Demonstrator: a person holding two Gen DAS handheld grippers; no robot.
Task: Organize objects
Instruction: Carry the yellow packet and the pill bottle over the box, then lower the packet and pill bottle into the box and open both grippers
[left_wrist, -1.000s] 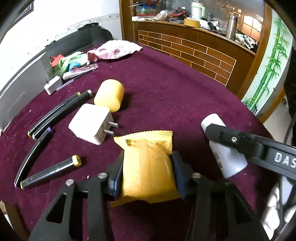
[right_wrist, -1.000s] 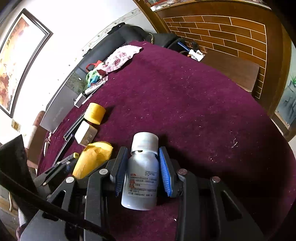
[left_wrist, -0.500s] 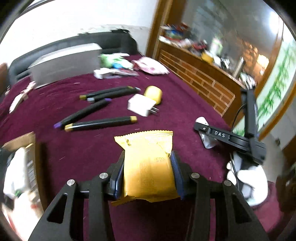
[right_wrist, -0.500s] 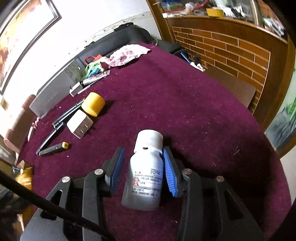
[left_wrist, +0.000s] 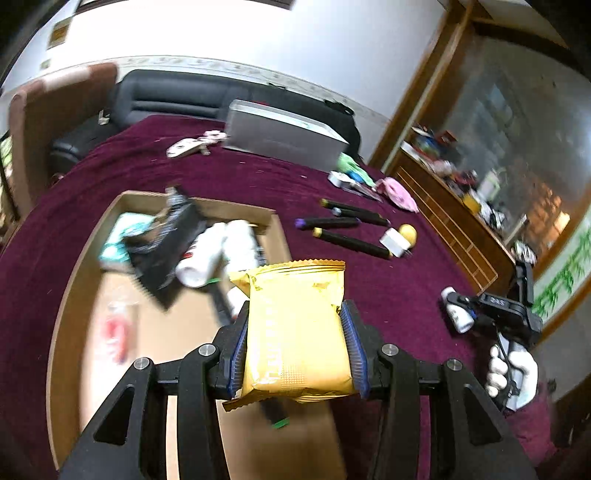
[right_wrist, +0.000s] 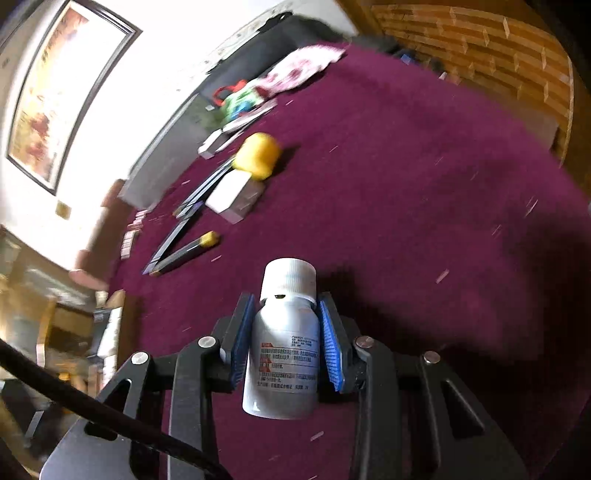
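My left gripper (left_wrist: 295, 308) is shut on a yellow snack packet (left_wrist: 295, 332) and holds it above the right part of an open cardboard box (left_wrist: 199, 201). Several things lie blurred inside the box, among them white bottles and a black pouch. My right gripper (right_wrist: 286, 306) has a white pill bottle (right_wrist: 284, 350) with a white cap between its blue pads; the jaws are closing and the pads touch the bottle's sides. In the left wrist view the right gripper (left_wrist: 461, 306) and the white pill bottle (left_wrist: 456, 310) show at the far right, over the maroon tablecloth.
Several black markers (left_wrist: 351, 243), a white charger (left_wrist: 393, 242) and a yellow cylinder (left_wrist: 408, 232) lie right of the box. A grey case (left_wrist: 280, 136) and small clutter sit at the table's far edge. A white-gloved hand (left_wrist: 513, 369) holds the right gripper. A wooden counter stands behind.
My left gripper swung left with the packet, from beside the charger to over the cardboard box, and rolled. The right gripper's jaws widened briefly around the bottle, then closed in again.
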